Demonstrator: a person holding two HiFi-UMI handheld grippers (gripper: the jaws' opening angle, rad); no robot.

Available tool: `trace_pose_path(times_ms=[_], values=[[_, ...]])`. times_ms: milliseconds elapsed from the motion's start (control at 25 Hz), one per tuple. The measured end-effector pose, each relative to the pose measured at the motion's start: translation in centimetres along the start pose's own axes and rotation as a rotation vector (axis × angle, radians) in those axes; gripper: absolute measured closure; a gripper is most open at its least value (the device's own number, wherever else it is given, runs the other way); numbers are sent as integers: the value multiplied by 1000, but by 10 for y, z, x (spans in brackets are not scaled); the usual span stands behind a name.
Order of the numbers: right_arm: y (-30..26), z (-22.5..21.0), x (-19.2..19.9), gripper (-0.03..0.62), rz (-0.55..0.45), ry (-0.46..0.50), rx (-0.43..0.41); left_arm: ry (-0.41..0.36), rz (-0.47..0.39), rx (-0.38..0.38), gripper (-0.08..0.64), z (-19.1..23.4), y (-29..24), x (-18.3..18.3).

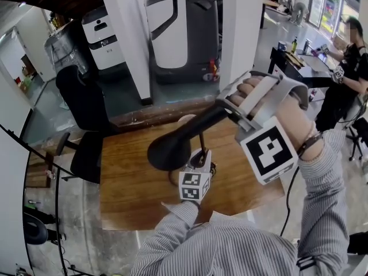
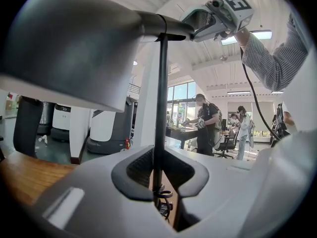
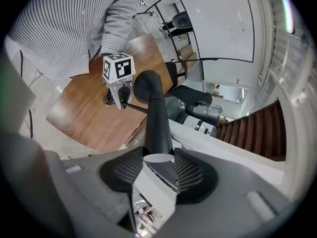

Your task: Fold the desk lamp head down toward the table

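Note:
A black desk lamp stands on the wooden table (image 1: pixel 132 177). Its round head (image 1: pixel 168 152) hangs low over the tabletop, and its thick neck (image 3: pixel 157 128) slopes up to my right gripper (image 1: pixel 227 109), which is shut on the neck's back end (image 3: pixel 159 165). My left gripper (image 1: pixel 201 154) sits below it, shut on the lamp's thin upright pole (image 2: pixel 161 108), which runs between its pads (image 2: pixel 159 175). In the left gripper view the lamp head (image 2: pixel 69 48) fills the upper left and the right gripper (image 2: pixel 190 28) shows at the top. The lamp base is hidden.
A black office chair (image 1: pixel 83 108) stands off the table's left edge. Beyond the far edge are a white pillar (image 1: pixel 129 33) and a grey machine (image 1: pixel 181 30). A person (image 1: pixel 345 68) works at a desk to the right. A cable (image 1: pixel 290 194) hangs by my right arm.

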State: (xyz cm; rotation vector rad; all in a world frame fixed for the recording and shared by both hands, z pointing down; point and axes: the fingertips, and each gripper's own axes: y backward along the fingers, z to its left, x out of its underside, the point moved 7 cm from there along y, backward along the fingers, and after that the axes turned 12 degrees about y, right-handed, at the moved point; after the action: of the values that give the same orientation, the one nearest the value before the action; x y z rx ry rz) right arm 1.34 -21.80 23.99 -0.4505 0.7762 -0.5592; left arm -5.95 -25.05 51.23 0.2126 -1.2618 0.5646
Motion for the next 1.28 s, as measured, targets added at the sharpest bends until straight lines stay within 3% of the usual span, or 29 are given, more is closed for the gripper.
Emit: trace_pose_path(times_ms=[440,640,760,960,1120,1280], values=[[1,14,1,399,74,5,156,5,3,-11,518,-1,1,-2],[4,27,3,399,97,-91,280,6,12,-16,506,-2,10,1],[5,35,9,399,112,-257,428,22,24,-21,506,0,16,7],[2,63,4,399,12,-719,598,46,40,-28,506,0,32,15],[-16,91,-22,399,-148,-1042,597,77,32,-27,508,-2,47,11],[-36,113,-60,400,-256,-1225,601,93,19,-17,538,-7,64,4]])
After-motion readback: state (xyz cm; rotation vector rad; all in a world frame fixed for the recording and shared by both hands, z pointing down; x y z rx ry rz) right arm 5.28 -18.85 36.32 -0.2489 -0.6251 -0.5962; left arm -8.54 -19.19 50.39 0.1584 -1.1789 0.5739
